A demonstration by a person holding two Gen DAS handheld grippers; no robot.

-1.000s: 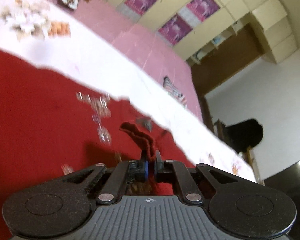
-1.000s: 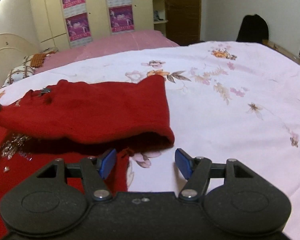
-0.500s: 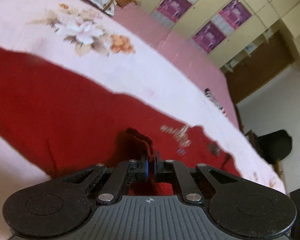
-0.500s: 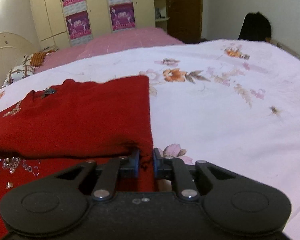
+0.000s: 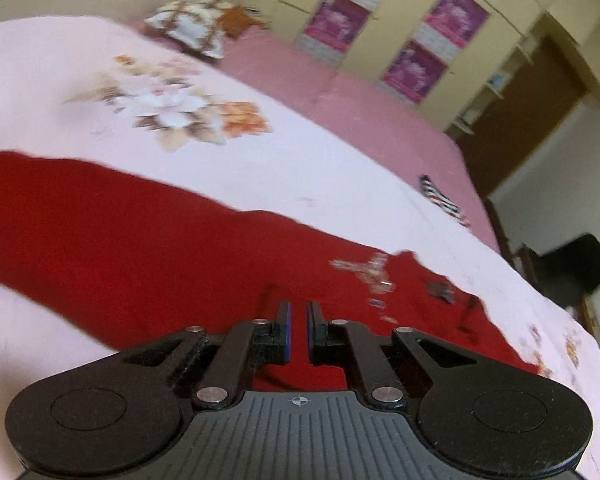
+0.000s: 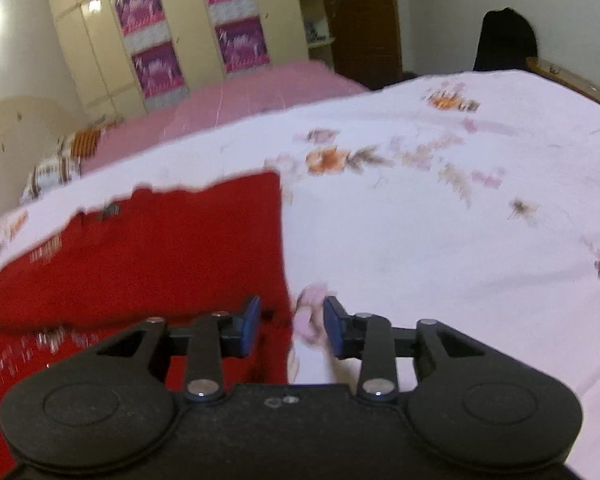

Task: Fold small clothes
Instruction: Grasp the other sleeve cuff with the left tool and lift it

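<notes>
The left gripper (image 5: 298, 332) has its fingers narrowly apart above the red sweater (image 5: 148, 236), and the right gripper (image 6: 290, 326) is wide, both holding nothing

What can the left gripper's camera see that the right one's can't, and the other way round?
Only the left view shows the striped cloth lying far off on the bed, and the left gripper, its jaws a narrow gap apart with nothing between them. Only the right view shows the garment's straight side edge against the floral sheet, the right gripper open astride that edge, and the headboard. Both show the red garment with its sparkly trim, the pillow, the purple posters and the black thing by the wall.
</notes>
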